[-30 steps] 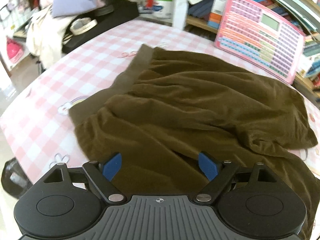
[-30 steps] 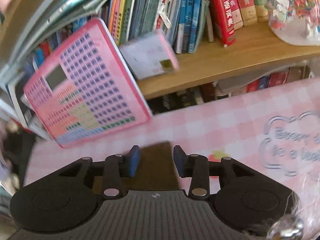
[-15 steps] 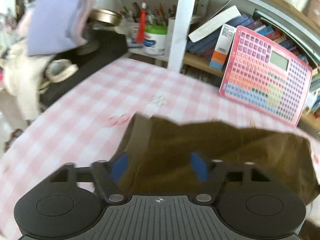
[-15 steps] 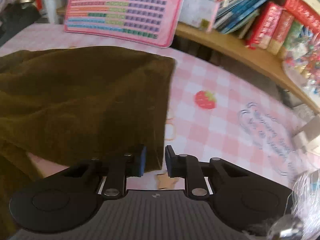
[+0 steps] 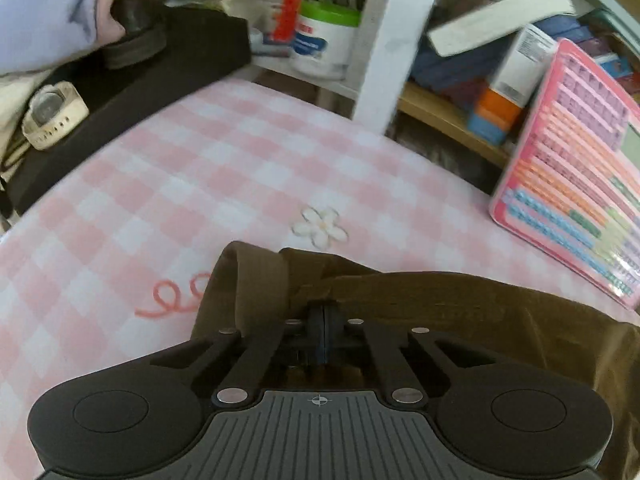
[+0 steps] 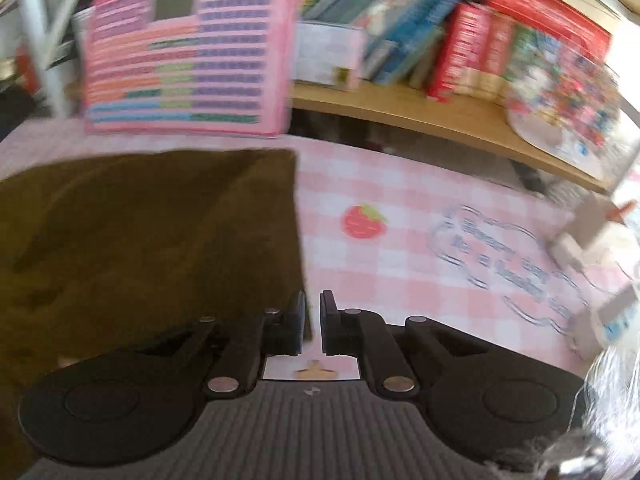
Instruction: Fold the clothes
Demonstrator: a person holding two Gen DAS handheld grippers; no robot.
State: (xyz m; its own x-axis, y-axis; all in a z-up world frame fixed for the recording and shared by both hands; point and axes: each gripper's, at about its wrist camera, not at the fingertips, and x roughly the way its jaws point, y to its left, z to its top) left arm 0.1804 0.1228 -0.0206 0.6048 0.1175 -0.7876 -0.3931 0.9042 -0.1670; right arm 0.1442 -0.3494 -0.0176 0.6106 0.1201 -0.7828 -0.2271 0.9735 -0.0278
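A dark brown garment (image 5: 440,300) lies on the pink checked tablecloth (image 5: 200,168). Its folded waistband bunches up right in front of my left gripper (image 5: 322,316). That gripper's jaws are pressed together, pinching the cloth at the band. In the right wrist view the garment (image 6: 140,240) fills the left half, with a straight right edge running down to my right gripper (image 6: 314,320). Its jaws have closed to a thin slit, with the cloth's edge caught against the left pad. The picture is blurred.
A pink toy keyboard (image 5: 580,184) leans against the shelf behind the garment, also in the right view as the pink toy keyboard (image 6: 188,52). A black bag (image 5: 160,60), a watch (image 5: 52,116) and a white post (image 5: 392,36) stand far left. Books (image 6: 460,48) fill a wooden shelf.
My left gripper moved forward over the garment to its far waistband and shut on it. My right gripper rolled level, shifted along the garment's right edge, and its jaws closed.
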